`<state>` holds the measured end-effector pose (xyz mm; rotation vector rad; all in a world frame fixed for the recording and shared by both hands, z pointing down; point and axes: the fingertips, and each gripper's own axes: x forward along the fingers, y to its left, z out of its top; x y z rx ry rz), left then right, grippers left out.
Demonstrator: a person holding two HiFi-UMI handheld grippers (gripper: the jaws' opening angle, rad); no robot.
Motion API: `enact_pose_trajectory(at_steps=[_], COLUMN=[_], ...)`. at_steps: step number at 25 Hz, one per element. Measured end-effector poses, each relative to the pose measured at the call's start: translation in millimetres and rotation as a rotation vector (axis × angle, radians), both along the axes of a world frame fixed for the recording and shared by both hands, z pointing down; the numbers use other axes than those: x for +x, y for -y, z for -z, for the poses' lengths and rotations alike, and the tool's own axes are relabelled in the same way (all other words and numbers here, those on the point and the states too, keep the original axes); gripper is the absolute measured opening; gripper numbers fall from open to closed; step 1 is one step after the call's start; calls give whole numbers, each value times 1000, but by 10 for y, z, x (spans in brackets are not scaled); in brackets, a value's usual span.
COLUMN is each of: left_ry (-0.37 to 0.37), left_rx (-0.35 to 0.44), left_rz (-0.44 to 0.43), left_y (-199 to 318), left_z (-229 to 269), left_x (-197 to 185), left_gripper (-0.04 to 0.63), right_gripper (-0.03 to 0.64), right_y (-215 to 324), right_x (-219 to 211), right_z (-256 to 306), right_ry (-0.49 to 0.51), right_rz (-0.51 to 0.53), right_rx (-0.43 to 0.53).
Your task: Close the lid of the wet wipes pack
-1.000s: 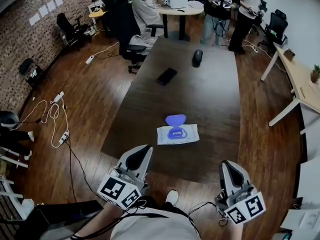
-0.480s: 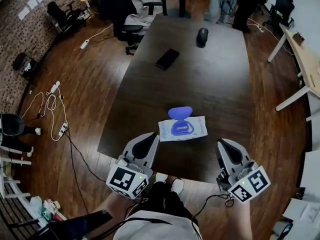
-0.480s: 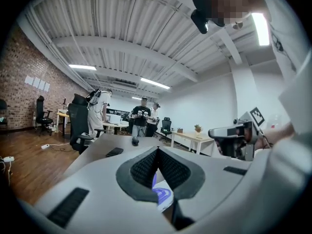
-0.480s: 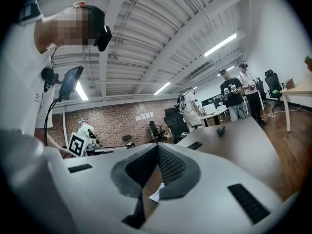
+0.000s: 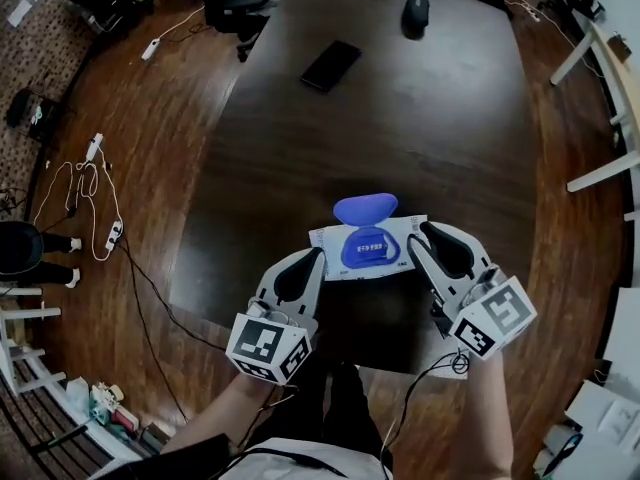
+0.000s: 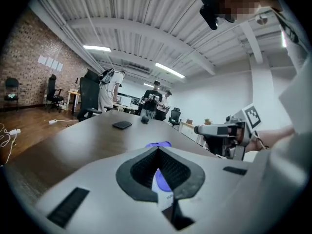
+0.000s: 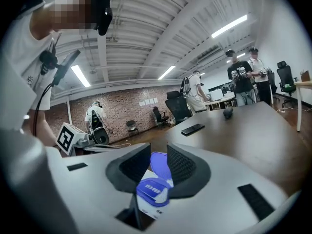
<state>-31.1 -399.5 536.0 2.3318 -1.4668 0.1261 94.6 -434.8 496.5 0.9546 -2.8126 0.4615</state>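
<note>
The wet wipes pack (image 5: 368,253) lies just below the centre of the head view, flat on the dark table (image 5: 450,118) and near its lower edge. It is a white film pouch with a blue plastic collar around the opening. The blue lid (image 5: 365,208) is swung open past the pack's upper edge, so the closing step is not yet done.

**Handling, as a judgement:** the pouch looks soft and light and would likely slide on the smooth tabletop if pushed from one side only. The collar and lid look rigid. The sound points of contact appear to be:
- the rounded free end of the lid, to fold it down over the collar;
- a steadying press on the collar or a pouch edge.

The film itself would crumple under a pinch.

**Grippers:**
- The left gripper (image 5: 316,258) lies at the pack's left edge with its jaw tips together and nothing clamped. Contact with the pouch cannot be confirmed.
- The right gripper (image 5: 424,232) lies at the pack's right edge. Its jaws are opening, with a narrow gap through which the lid and collar show, and the pads press on nothing.

Towards the top of the frame, well apart from the pack, are a phone (image 5: 330,65) and a mouse (image 5: 415,13).
</note>
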Motion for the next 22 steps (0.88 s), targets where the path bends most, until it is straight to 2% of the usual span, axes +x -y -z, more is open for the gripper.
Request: enact_pose_trajectory(at_steps=[6,11,15,22], left_ry=[-9,-8,-15,-28], left_rx=[-56,-102,-97,-112], left_rz=[36,60,55,53], left_y=[93,82,65,106], left_z=[-421,-569,-704,-708], left_x=[-10,-40,-34,-42], left_gripper=[0,0,0,0], right_gripper=[172,258,264,264], right_y=[300,495,572,546], right_x=[-111,-233,-359,-474], right_z=[-459,-681,-800,-938], right_ry=[-27,-78,-105,-123], right_rz=[81,175,244,294], right_rx=[-39,-57,-61,-80])
